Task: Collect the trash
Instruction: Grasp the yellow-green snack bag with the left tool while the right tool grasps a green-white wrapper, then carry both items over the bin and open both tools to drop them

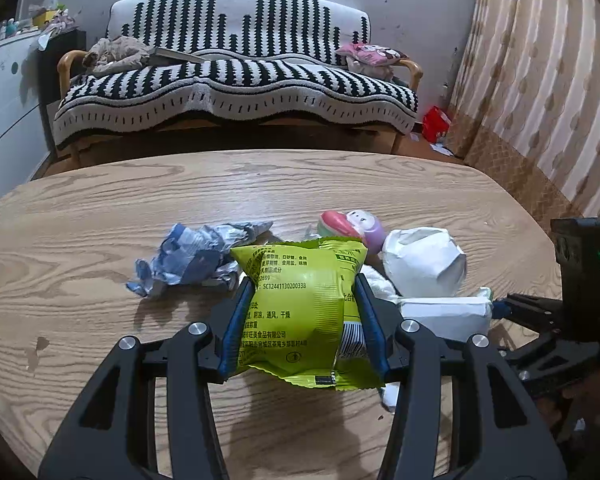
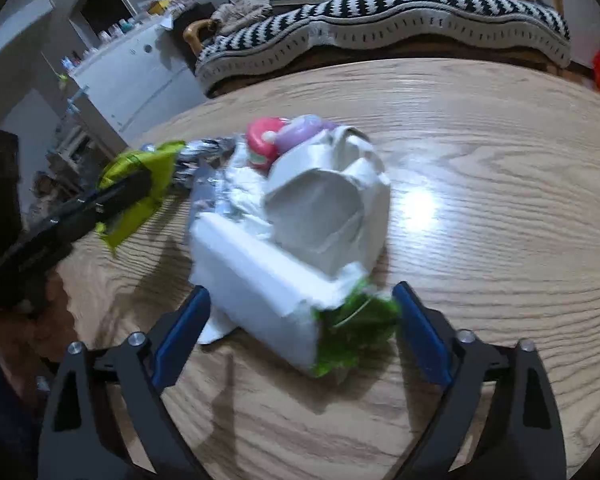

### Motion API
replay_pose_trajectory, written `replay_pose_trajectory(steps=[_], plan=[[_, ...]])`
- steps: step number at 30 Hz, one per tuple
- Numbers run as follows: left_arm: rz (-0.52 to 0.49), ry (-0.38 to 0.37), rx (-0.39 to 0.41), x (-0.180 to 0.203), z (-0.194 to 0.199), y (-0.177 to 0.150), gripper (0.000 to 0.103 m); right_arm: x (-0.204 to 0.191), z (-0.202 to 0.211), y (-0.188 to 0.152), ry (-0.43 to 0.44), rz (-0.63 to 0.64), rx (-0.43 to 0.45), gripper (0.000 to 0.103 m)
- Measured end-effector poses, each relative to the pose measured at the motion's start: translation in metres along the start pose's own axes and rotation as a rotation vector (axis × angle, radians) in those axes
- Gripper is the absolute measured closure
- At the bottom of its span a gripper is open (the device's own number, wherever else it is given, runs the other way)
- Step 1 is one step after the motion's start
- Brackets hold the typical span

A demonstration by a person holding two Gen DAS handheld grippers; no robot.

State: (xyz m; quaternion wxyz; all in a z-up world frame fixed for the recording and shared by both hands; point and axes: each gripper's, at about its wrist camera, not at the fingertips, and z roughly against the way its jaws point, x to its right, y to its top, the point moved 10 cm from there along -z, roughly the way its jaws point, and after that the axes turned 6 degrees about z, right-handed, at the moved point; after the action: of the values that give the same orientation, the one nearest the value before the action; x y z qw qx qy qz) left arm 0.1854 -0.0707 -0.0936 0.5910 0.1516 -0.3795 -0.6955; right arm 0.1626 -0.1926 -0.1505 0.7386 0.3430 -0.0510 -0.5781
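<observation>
Green snack bag [image 1: 304, 312] above wooden table [image 1: 80, 216]; striped sofa [image 1: 236, 76] behind.

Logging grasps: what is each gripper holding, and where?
Left gripper clamps the green packet by its sides. Right gripper holds nothing, open around the white pack.

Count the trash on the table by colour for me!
Green: 1, the green snack bag in the left gripper
Blue-silver: 1, the crumpled wrapper
White: 2, the paper ball and white pack
Pink-purple: 1, the toy
Total: 5
</observation>
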Motion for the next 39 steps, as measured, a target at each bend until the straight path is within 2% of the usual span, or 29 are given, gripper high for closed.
replay_pose_trajectory(steps=[1, 2, 3, 7, 14, 17, 21, 25, 29, 33, 34, 39], plan=[[0.002, 0.006, 0.000, -0.003, 0.000, 0.001, 0.054, -0.004, 0.000, -0.002, 0.020, 0.005, -0.009, 0.038], [0.007, 0.011, -0.001, -0.005, 0.000, 0.001, 0.054, -0.008, 0.001, -0.005, 0.023, 0.017, -0.016, 0.040], [0.010, 0.011, -0.001, -0.007, 0.001, 0.002, 0.054, -0.013, 0.003, -0.007, 0.011, 0.047, -0.010, 0.047], [0.024, 0.006, 0.011, -0.008, 0.007, 0.005, 0.054, -0.033, 0.014, -0.014, 0.024, 0.104, 0.009, 0.065], [0.026, -0.010, 0.036, 0.004, 0.018, 0.011, 0.054, -0.053, 0.043, -0.019, 0.006, 0.151, 0.067, 0.071], [0.017, -0.015, 0.030, 0.014, 0.017, 0.010, 0.054, -0.045, 0.064, -0.022, -0.003, 0.124, 0.103, 0.072], [-0.019, -0.048, 0.021, 0.046, 0.017, 0.007, 0.054, -0.017, 0.104, -0.031, -0.033, 0.067, 0.159, 0.073], [-0.074, -0.080, 0.014, 0.088, 0.017, 0.002, 0.054, 0.015, 0.145, -0.050, -0.052, 0.002, 0.204, 0.075], [-0.122, -0.126, 0.002, 0.139, 0.015, -0.004, 0.054, 0.051, 0.184, -0.074, -0.122, -0.054, 0.241, 0.075], [-0.202, -0.190, -0.027, 0.211, 0.011, -0.022, 0.054, 0.099, 0.222, -0.107, -0.199, -0.141, 0.273, 0.078], [-0.226, -0.205, -0.035, 0.231, 0.009, -0.029, 0.054, 0.113, 0.233, -0.120, -0.223, -0.170, 0.279, 0.088], [-0.358, -0.299, -0.069, 0.330, 0.010, -0.069, 0.054, 0.170, 0.280, -0.172, -0.328, -0.285, 0.301, 0.088]])
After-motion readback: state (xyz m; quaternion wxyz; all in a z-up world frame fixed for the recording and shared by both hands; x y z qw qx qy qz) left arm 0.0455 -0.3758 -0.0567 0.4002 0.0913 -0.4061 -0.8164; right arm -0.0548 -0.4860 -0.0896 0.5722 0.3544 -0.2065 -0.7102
